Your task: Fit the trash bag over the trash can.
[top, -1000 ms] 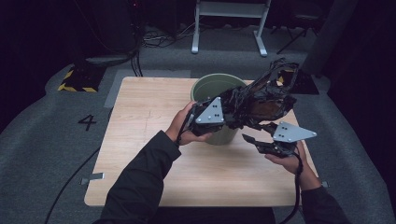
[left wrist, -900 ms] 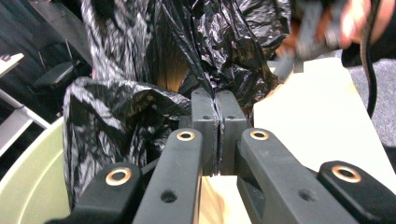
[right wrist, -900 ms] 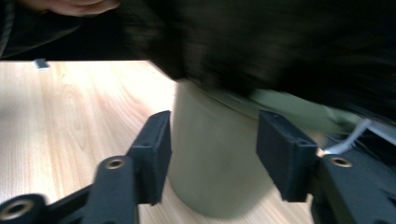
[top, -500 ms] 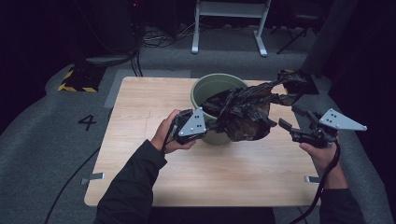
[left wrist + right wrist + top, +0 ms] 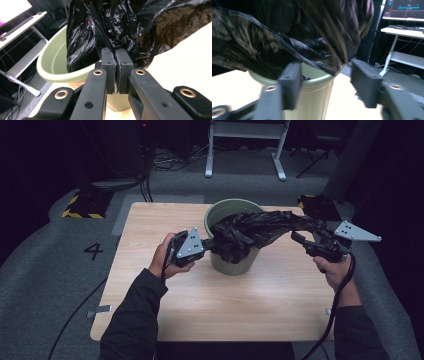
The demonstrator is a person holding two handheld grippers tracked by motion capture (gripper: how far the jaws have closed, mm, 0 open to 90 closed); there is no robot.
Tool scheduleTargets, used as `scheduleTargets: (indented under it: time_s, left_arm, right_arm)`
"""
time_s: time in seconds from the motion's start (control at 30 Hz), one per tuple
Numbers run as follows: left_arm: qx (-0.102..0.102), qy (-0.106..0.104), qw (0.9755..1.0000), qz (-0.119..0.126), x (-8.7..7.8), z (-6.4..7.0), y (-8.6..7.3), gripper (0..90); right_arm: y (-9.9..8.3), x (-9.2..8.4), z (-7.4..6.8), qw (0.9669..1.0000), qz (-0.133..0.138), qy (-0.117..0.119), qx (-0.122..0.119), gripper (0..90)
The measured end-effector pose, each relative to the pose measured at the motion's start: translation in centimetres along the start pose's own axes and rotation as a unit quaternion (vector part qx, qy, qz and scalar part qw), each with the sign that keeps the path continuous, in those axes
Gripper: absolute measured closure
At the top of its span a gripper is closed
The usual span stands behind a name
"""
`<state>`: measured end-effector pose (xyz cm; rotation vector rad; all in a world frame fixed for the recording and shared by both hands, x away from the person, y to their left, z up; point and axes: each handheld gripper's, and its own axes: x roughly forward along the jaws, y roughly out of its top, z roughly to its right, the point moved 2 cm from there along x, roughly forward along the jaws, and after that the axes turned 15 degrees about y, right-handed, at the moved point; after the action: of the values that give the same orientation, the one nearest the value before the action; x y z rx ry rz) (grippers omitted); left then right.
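Stretching over the rim of the green bin [image 5: 235,262]: black bin bag [image 5: 260,227], pulled between both tools. Clenching one bunched edge at its tip, left gripper [image 5: 116,65], jaws squeezed tight. Standing parted, having just been closing (plastic draping between them, untouched), right gripper [image 5: 325,82], facing the bin on the wooden table [image 5: 210,305].
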<state>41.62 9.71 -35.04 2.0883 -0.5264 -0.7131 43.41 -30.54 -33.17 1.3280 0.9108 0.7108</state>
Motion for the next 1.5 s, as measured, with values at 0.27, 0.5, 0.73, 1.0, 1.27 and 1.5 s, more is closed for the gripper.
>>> scheduleTargets:
  time_s: [0.27, 0.5, 0.73, 1.0, 1.27, 1.5]
  left_arm:
    - [-0.025, 0.006, 0.9997, 0.007, -0.5, -0.4, -0.8, 79.1]
    - [-0.069, -0.005, 0.9974, 0.02, -1.9, 0.2, 0.2, 31.5]
    - [-0.074, -0.053, 0.9939, 0.062, -3.7, 1.5, 2.2, 16.6]
    - [-0.047, -0.071, 0.9942, 0.065, -2.7, 3.4, 4.1, 18.5]
    - [0.014, -0.068, 0.996, 0.057, -1.9, 4.5, 3.7, 78.8]
    - [0.07, -0.053, 0.9959, 0.023, -1.2, 6.0, 2.5, 84.6]
  right_arm:
    - [-0.3, 0.0, -1.5, 0.9981, -0.013, 0.027, -0.053, 87.4]
    - [-0.7, 0.0, -3.6, 0.9939, -0.053, 0.032, -0.091, 70.3]
    - [-0.3, -0.2, -3.5, 0.9968, -0.035, 0.012, -0.071, 27.2]
    - [0.0, 0.3, -3.6, 0.9974, -0.035, 0.005, -0.062, 21.2]
    - [-0.4, 0.1, -4.1, 0.9959, -0.049, 0.003, -0.076, 22.9]
    - [-0.9, -1.6, -3.8, 0.9978, -0.038, -0.006, -0.054, 19.2]
